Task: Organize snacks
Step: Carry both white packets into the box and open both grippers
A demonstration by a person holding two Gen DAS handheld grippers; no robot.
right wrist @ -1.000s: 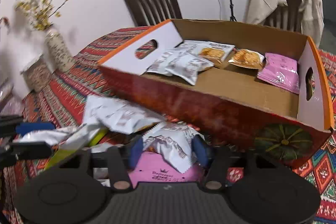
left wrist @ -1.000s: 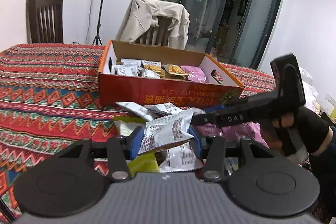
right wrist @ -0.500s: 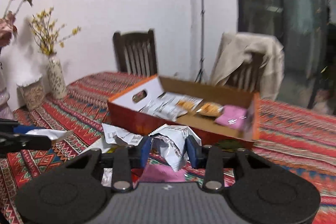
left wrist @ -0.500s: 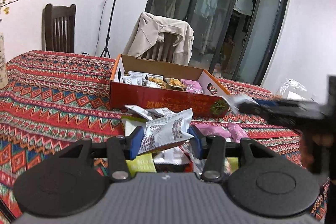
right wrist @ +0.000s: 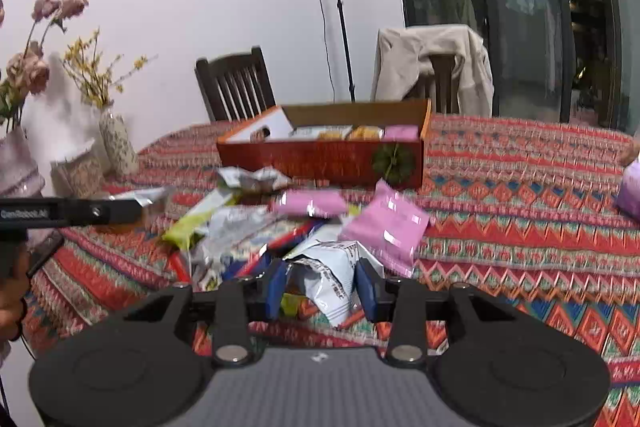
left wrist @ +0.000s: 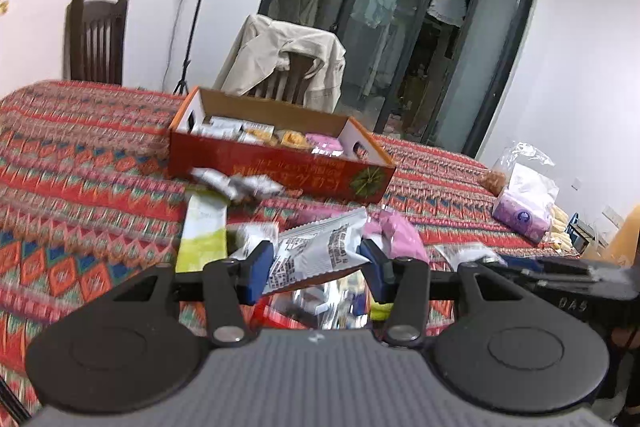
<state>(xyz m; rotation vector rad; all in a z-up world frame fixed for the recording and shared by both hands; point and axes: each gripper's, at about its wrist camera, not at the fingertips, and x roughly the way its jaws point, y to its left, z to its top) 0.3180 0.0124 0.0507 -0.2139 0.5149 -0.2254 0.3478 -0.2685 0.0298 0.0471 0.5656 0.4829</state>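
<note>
My left gripper point(left wrist: 316, 259) is shut on a white snack packet point(left wrist: 320, 247), held above the pile of loose snacks. My right gripper point(right wrist: 320, 283) is shut on another white snack packet point(right wrist: 326, 277), also lifted over the pile. The orange cardboard box point(left wrist: 280, 167) stands farther back on the table with several white, orange and pink packets inside; it also shows in the right wrist view point(right wrist: 332, 157). Pink packets point(right wrist: 384, 227), a green packet point(left wrist: 202, 227) and white packets lie loose in front of the box.
A patterned red tablecloth point(left wrist: 80, 167) covers the table. Vases with flowers point(right wrist: 116, 143) stand at the left edge. A purple tissue pack and bags point(left wrist: 524, 207) sit at the right. Two chairs stand behind the table, one draped with a beige jacket point(left wrist: 288, 63).
Both grippers have pulled back and away from the box, each keeping its white packet. The box now looks smaller and farther off in both views.
</note>
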